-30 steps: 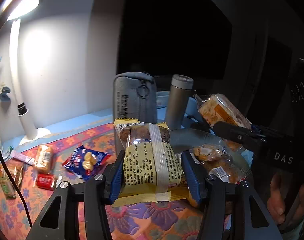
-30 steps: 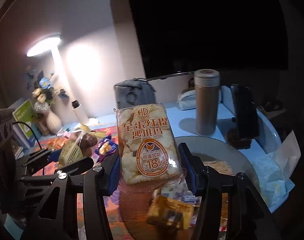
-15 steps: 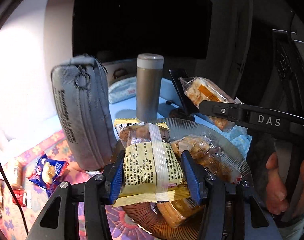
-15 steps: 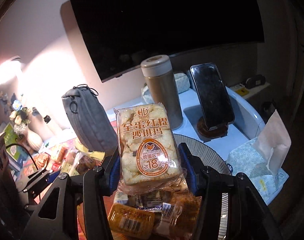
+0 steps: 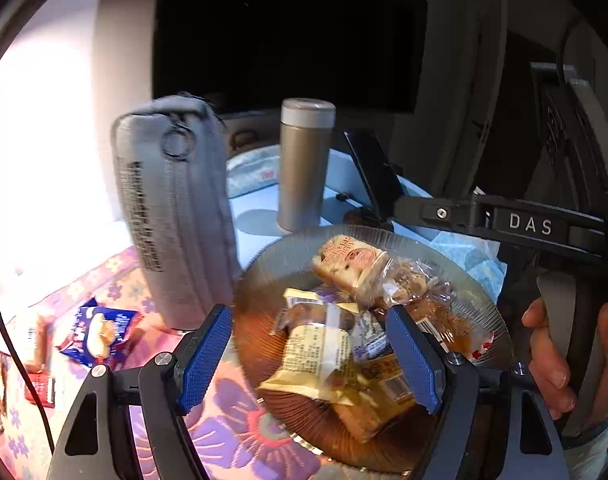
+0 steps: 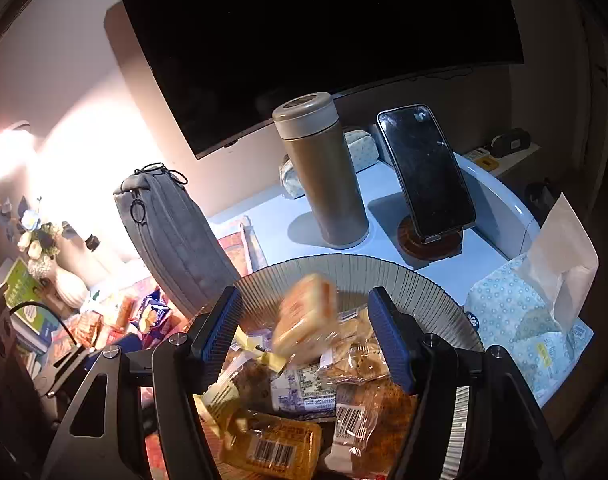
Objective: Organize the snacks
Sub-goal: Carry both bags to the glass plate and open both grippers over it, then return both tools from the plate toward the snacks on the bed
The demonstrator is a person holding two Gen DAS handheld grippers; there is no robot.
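Both grippers, left gripper (image 5: 309, 354) and right gripper (image 6: 305, 334), spread apart, holding nothing, above ribbed plate (image 6: 415, 280). Yellow-wrapped cake (image 5: 315, 354) and sachima pack (image 6: 304, 314) on snack pile there. Lift straight up, avoid snagging wrappers, then fetch blue packet (image 5: 100, 330) far left on tabletop.

You see one ribbed plate (image 6: 423, 280); one thermos (image 6: 323, 172); one phone (image 6: 425, 172); one grey pouch (image 5: 176, 216); two grippers (image 5: 309, 356) (image 6: 307, 332).

Ribbed glass plate (image 6: 383, 272), glossy plastic snack wrappers (image 5: 319, 356), matt metal flask (image 6: 323, 176)
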